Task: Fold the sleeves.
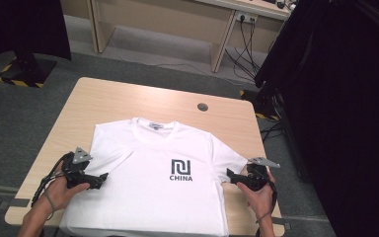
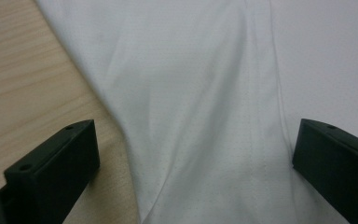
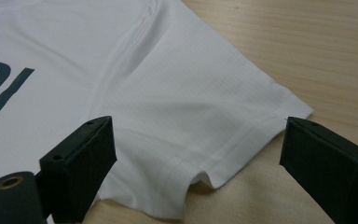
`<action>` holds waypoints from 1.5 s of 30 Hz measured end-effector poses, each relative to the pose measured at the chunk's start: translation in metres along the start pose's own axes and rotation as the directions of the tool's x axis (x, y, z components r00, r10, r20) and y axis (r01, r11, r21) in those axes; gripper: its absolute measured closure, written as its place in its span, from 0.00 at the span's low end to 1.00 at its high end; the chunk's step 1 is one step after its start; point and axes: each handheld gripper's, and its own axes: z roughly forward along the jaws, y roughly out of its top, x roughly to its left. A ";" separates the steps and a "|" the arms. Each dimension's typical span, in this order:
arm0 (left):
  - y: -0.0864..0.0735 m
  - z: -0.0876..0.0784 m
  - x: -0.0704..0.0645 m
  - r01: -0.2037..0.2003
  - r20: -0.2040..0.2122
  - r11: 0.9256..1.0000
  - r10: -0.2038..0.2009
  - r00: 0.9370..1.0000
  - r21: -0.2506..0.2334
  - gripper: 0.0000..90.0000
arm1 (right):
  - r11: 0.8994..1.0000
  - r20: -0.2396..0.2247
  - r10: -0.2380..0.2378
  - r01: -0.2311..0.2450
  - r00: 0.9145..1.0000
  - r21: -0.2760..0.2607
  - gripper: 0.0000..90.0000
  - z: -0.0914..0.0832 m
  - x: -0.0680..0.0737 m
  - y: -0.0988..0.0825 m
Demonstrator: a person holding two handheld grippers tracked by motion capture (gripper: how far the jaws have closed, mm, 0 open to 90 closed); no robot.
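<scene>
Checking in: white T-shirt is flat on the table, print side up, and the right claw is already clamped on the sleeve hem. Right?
Not quite. The white T-shirt lies flat on the table, print up, but the right claw is not clamped. The right gripper view shows its jaws standing apart on either side of the sleeve hem, with the pads off the cloth.

- Left gripper (image 1: 100, 178): black body, grey three-cornered plate on top, black cable trailing.
- Right gripper (image 1: 230, 176): matching black, blocky jaws with small screw holes.
- Forearms bare.
</scene>
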 end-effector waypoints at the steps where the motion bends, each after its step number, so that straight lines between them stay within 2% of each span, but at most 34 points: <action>1: 0.000 0.000 0.000 0.000 0.000 1.000 0.000 1.000 0.000 0.00 | 1.000 -0.002 0.002 -0.002 1.000 0.000 0.12 0.002 0.000 0.002; 11: 0.000 0.000 0.000 0.000 0.001 1.000 0.000 1.000 0.000 0.00 | 1.000 0.014 0.013 -0.014 1.000 0.003 0.15 0.016 -0.006 0.016; 16: 0.000 0.000 0.000 0.000 0.001 1.000 0.000 1.000 0.000 0.00 | 1.000 0.032 0.007 -0.008 0.999 0.030 0.15 0.022 -0.010 0.016; 30: 0.000 0.000 0.000 -0.001 0.001 1.000 0.001 1.000 0.000 0.00 | 0.999 0.069 0.027 -0.030 0.997 0.045 0.16 0.029 -0.024 0.019; 35: 0.000 0.000 0.000 0.000 0.001 1.000 0.000 1.000 0.000 0.00 | 0.998 0.076 0.034 -0.038 0.997 0.057 0.21 0.034 -0.028 0.020; 40: 0.000 0.000 0.000 0.000 0.001 1.000 0.000 1.000 0.000 0.00 | 0.997 0.110 0.045 -0.052 0.993 0.063 0.26 0.037 -0.032 0.022; 42: 0.000 0.000 0.000 0.000 0.001 1.000 0.000 1.000 0.000 0.00 | 0.996 0.114 0.053 -0.061 0.992 0.071 0.32 0.039 -0.034 0.021; 44: 0.000 0.000 0.000 0.000 0.001 1.000 0.000 1.000 0.000 0.00 | 0.997 0.122 0.035 -0.043 0.992 0.065 0.36 0.041 -0.034 0.018; 45: 0.000 0.000 0.000 0.000 0.001 1.000 0.000 1.000 0.000 0.00 | 0.997 0.117 0.031 -0.038 0.993 0.061 0.43 0.040 -0.034 0.018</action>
